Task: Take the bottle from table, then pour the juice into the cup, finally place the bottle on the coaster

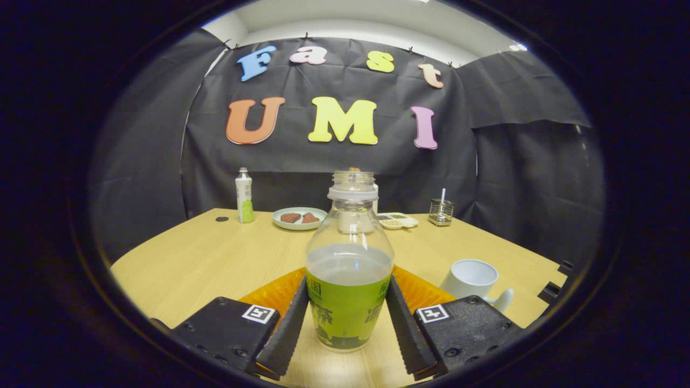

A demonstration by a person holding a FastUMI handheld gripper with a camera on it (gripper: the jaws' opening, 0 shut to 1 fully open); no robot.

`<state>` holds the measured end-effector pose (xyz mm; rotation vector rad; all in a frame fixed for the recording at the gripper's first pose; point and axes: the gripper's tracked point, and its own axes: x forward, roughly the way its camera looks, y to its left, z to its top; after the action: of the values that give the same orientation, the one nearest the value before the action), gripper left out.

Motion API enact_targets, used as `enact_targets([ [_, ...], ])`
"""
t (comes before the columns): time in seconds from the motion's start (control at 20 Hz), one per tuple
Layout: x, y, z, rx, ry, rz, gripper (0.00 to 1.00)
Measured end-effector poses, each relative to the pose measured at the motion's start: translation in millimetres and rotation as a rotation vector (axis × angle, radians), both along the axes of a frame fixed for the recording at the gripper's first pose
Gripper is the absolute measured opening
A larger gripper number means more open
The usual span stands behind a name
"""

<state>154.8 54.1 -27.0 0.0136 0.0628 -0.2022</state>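
- We find the bottle (349,269) upright on the tabletop (215,258), uncapped, standing between the fingers (348,323).
- The fingers flank its labelled lower body, apparently pressing both sides.
- We judge it thin plastic, partly full, light, slippery, liable to dent; keep the hold low on the label.
- The cup (473,279) stands beyond the right finger; the coaster (275,293) lies just behind the bottle.

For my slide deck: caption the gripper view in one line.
Claw closed on an uncapped juice bottle standing before an orange coaster, white cup beside it.
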Motion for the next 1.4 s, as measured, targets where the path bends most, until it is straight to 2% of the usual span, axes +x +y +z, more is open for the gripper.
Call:
enact_targets([
  [0.2,-8,6,11,0.042,0.01,0.029,0.81],
  [0.4,-19,12,32,0.173,-0.027,0.1,0.81],
  [0.65,-24,13,47,0.342,-0.065,0.153,0.81],
  [0.95,-26,3,59,0.6,-0.137,0.232,0.8],
  [1.25,-20,-3,45,0.89,-0.132,0.291,0.8],
  [1.4,-14,-8,36,0.98,-0.115,0.313,0.8],
])
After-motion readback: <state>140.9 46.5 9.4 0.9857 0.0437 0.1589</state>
